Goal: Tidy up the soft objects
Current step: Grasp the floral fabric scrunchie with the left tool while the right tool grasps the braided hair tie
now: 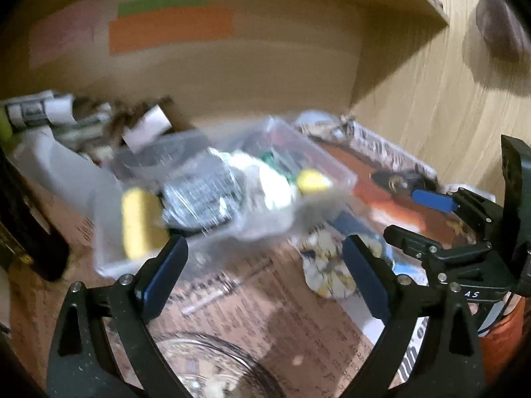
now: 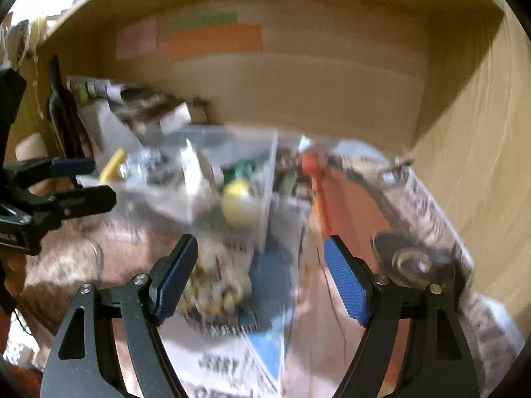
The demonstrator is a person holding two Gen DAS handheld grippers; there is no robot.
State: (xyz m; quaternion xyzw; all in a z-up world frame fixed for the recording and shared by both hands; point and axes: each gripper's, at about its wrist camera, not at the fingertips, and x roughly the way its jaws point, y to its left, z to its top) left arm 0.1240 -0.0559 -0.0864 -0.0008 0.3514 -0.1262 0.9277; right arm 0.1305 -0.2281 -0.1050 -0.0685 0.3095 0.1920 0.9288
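Note:
Both views are motion-blurred. A clear plastic box holding small items, among them yellow pieces and a pale yellow ball, sits on newspaper inside a wooden shelf. A patterned soft fabric piece lies on the paper in front of it. My left gripper is open, its fingertips just short of the box. My right gripper is open over the fabric piece; it also shows in the left wrist view. The left gripper shows in the right wrist view.
Newspaper covers the shelf floor. An orange sheet and a dark round metal object lie at right. Rolled papers and clutter sit at back left. A glass bowl is near the front. Wooden walls close the back and right.

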